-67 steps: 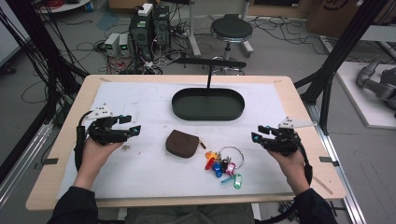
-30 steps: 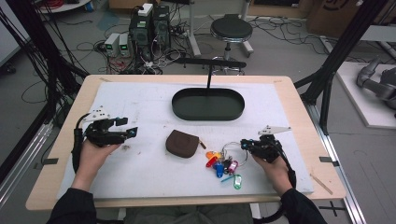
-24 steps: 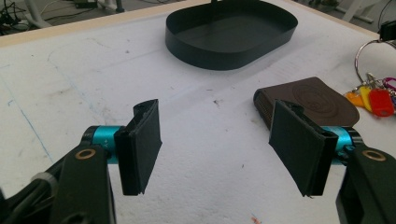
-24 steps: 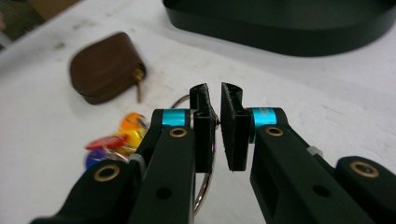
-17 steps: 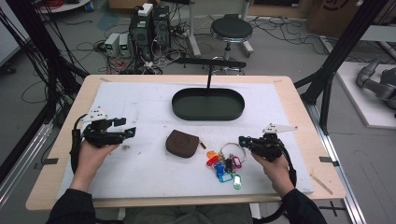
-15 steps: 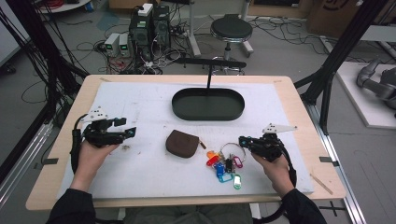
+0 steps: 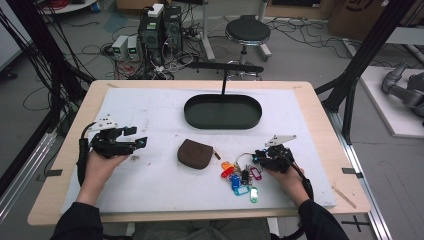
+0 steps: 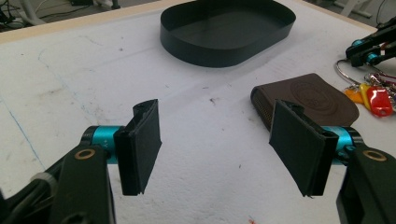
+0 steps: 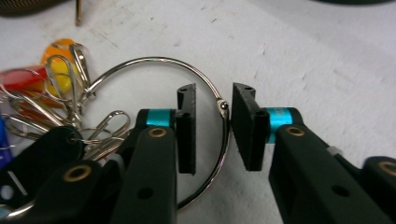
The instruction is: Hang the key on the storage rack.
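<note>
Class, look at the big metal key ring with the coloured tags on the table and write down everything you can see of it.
The large silver metal key ring is a thin wire loop with a small clasp joint. It lies flat on the white table cover, right of the brown pouch. Smaller split rings hang on it, carrying red, orange, blue, pink and green plastic tags. The right gripper straddles the wire; its jaws have just been opening, with a gap visible at each pad.

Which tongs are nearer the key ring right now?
Right. The right tongs straddle the key ring, pads not pressing. The left tongs sit open beyond the brown pouch.
</note>
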`<state>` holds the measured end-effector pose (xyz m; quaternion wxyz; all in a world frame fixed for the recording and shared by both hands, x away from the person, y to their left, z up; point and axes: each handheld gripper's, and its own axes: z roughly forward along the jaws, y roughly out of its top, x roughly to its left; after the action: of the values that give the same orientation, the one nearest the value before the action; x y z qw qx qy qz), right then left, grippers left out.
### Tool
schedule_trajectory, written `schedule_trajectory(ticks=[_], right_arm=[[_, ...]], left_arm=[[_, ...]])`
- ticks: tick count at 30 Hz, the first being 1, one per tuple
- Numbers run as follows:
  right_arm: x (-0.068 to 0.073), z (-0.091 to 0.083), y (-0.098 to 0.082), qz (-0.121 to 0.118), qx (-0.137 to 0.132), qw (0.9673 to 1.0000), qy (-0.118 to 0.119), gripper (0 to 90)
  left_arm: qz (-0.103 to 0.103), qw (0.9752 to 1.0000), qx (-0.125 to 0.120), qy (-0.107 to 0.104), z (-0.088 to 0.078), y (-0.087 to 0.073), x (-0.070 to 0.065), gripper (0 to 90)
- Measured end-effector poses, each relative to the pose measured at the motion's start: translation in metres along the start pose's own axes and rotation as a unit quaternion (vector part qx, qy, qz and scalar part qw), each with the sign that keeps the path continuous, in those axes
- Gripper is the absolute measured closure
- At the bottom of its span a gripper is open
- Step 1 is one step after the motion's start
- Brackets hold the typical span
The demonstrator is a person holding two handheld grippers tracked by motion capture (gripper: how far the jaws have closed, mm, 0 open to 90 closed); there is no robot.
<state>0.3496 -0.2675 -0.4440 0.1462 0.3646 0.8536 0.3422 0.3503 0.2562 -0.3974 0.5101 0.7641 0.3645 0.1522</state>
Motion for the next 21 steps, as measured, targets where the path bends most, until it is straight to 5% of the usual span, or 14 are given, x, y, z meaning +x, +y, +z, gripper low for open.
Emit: schedule_trajectory(ticks=[2,8,10,15,21], right_arm=[[-0.002,0.0,0.0,-0.001,0.0,1.0,-0.002,86.0],[-0.008,-0.003,-0.001,0.027,-0.007,0.9995,0.016,88.1],[-0.016,-0.007,-0.003,0.063,-0.02,0.9972,0.035,88.1],[-0.021,-0.014,-0.003,0.081,-0.049,0.9941,0.053,88.1],[-0.022,-0.013,-0.004,0.088,-0.034,0.9942,0.052,88.0]], left_arm=[[0.001,1.0,0.001,0.002,0.0,0.0,0.0,33.6],[0.001,1.0,0.0,0.001,-0.001,-0.001,0.0,33.6],[-0.001,1.0,-0.001,0.001,-0.001,-0.001,0.0,33.6],[0.001,1.0,0.0,0.001,-0.001,-0.001,0.0,33.6],[0.003,1.0,0.003,0.0,0.0,-0.001,-0.001,33.6]])
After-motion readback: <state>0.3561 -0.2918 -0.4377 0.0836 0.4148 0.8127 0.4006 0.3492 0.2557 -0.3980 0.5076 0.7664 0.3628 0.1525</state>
